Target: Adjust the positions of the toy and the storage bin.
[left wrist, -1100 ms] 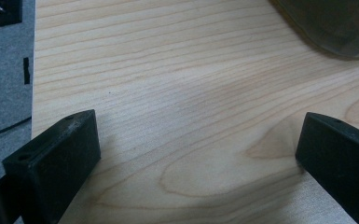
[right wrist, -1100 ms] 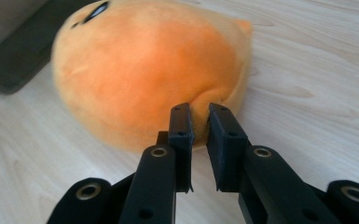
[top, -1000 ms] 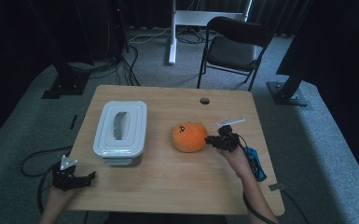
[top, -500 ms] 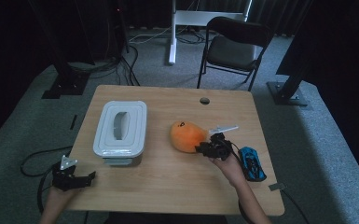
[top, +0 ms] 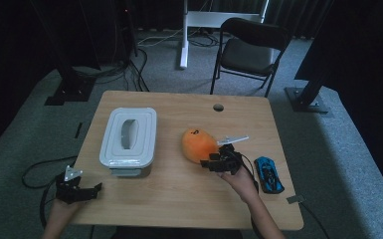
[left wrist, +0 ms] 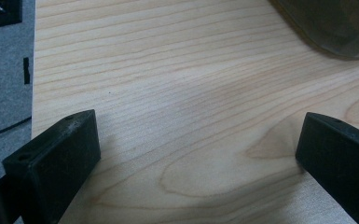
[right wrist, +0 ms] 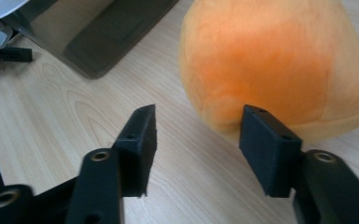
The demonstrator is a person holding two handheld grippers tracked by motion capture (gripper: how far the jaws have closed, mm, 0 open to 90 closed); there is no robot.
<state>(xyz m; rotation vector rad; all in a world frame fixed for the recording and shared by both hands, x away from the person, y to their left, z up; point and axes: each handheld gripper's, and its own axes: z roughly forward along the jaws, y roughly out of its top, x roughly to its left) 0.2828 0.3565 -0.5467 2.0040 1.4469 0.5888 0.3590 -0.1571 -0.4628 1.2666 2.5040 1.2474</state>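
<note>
Right gripper view: plush (right wrist: pixel 279 65) just beyond jaws

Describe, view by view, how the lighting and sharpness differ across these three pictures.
High view: dim, dark surroundings, soft detail on the orange plush toy. Left gripper view: bright, sharp wood grain on the table, container corner in shade. Right gripper view: the plush is slightly soft, the right gripper crisp.

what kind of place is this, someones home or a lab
Most likely a lab or studio set up for recording, not a home: a lone wooden table on grey carpet, black curtains all around, stand bases with loose cables behind, and a folding chair.
</note>
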